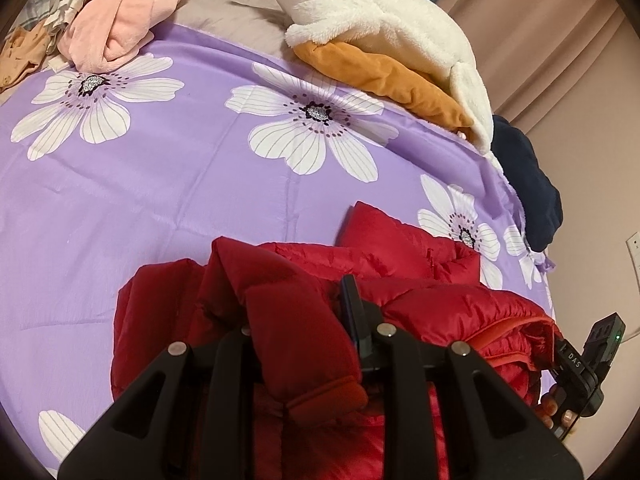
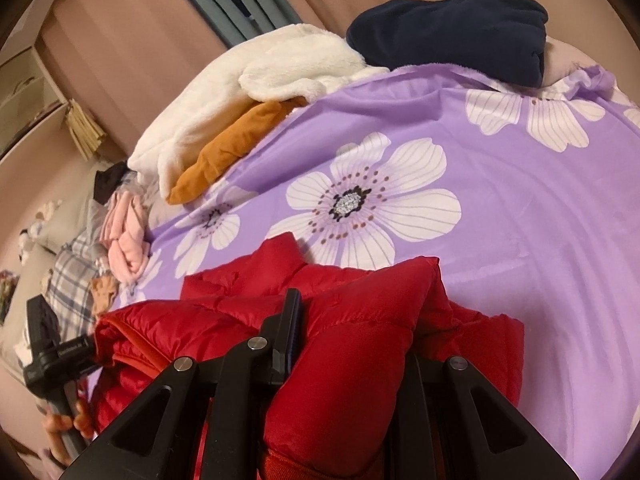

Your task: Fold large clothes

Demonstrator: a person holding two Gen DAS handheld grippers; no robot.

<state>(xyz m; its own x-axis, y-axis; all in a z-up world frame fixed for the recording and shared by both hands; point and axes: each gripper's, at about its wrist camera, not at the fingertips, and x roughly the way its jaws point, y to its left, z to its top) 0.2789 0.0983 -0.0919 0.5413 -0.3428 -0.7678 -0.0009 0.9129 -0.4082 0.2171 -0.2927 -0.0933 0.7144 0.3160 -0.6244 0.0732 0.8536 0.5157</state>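
We held the red puffer jacket [image 1: 420,280] bunched at the near edge of the bed, on its purple flowered cover [image 1: 160,184]. Our left gripper [image 1: 304,320] had its fingers clamped on a padded sleeve, and our right gripper [image 2: 352,320] likewise pinched a thick fold of the jacket. A white fleece [image 1: 380,12] lay well apart beyond.
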